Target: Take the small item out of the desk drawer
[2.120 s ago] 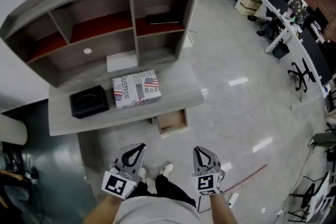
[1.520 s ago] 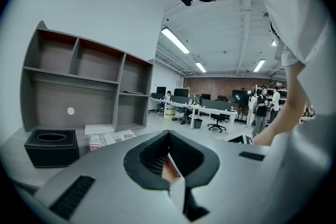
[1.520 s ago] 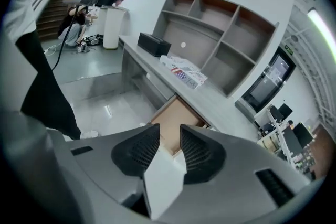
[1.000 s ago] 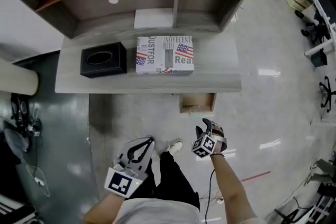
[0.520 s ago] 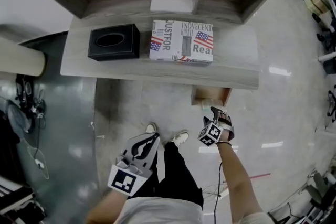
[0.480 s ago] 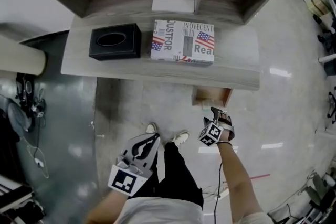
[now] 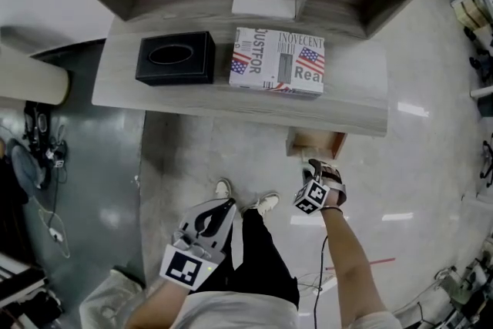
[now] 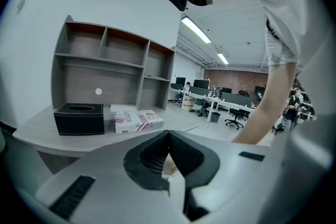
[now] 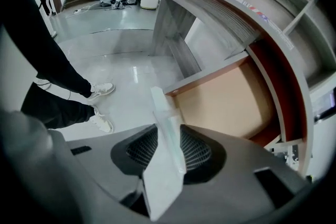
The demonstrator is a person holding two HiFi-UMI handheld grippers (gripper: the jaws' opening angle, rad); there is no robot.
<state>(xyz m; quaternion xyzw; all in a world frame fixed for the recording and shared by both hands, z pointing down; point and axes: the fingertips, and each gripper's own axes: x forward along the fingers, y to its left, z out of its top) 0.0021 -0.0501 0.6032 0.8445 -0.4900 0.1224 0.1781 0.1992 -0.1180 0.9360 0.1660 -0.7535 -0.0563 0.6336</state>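
Lower left: the left gripper (image 8: pixel 168 135) is pressed together, empty; hold it aside. The right gripper (image 7: pixel 315 167), jaws just closing, pinches a pale flat item (image 9: pixel 164 170), apparently a packet. Lift it straight out of the open drawer (image 9: pixel 231 97) at mid-frame.

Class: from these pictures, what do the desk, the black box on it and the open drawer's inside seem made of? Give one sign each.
Desk: probably grey wood-look laminate, matte; straight grain lines show.
Box: black, possibly faux leather or plastic; dull even surface.
Drawer inside: pale tan board, likely fibreboard or plywood; smooth, no grain visible.
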